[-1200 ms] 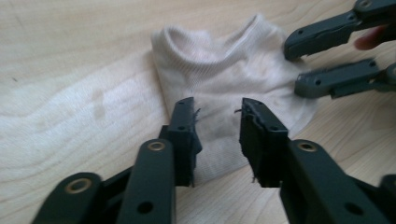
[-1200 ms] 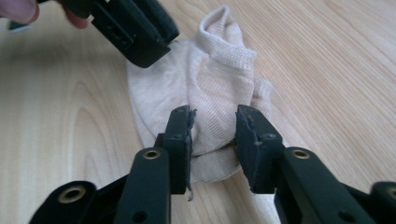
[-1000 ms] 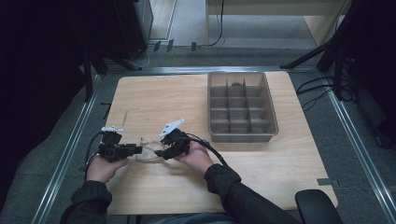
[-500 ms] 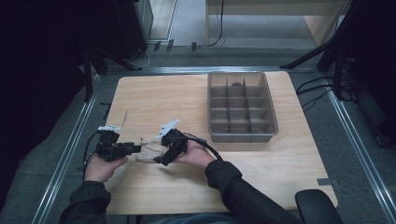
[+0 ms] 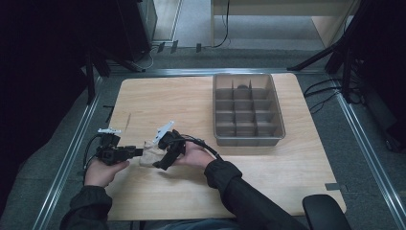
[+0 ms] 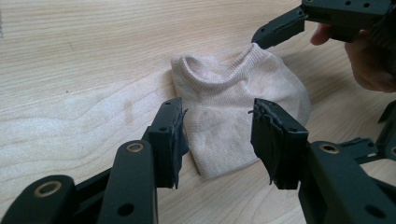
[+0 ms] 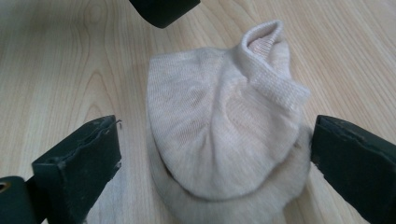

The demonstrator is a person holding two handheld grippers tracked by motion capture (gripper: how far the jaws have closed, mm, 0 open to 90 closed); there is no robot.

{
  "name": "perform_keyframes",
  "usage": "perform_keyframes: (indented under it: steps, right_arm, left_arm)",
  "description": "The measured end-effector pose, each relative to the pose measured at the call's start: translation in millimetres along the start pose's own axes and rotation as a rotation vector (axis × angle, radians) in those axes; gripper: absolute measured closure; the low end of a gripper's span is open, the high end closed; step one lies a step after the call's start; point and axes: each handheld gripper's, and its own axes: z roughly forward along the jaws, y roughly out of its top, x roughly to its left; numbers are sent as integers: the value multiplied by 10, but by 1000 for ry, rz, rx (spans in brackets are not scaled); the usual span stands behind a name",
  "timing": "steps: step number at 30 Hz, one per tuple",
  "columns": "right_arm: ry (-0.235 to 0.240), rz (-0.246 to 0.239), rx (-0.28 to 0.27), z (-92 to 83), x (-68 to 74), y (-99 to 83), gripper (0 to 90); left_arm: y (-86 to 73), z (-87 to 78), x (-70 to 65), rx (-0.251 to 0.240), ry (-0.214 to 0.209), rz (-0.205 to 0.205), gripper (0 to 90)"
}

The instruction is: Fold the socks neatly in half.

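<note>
Sock (image 5: pixel 152 154) flat on counter (image 5: pixel 191 105), between my two grippers. Right gripper (image 7: pixel 210 154) wide, jaws just opened, straddling sock, not touching. Left gripper (image 6: pixel 217 137) half open over sock's folded end, no grip. Risk: closing too high pinches top layer alone, fold slips apart.

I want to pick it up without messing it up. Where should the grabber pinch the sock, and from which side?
Probably best at the ribbed cuff of the sock. It stands up in a thick fold, while the rest lies flat on the table. The right gripper already has its open jaws either side of the sock, so it could come down from above and close there.
</note>
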Motion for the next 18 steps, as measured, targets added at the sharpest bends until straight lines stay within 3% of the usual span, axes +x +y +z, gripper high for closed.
perform_keyframes:
  steps: [6,14,16,18]
  right_arm:
    - [-4,-7,23,88,-4,52,0]
    - [-46,-27,52,219,6,18,0]
    - [-53,-17,49,225,17,25,34]
    - [-71,-40,43,216,32,28,104]
  left_arm:
    - [-6,-11,27,-4,2,-3,532]
    - [-11,-10,51,-4,2,-9,533]
    - [-11,-12,56,-4,2,-13,533]
    - [-11,-11,59,-5,2,-13,534]
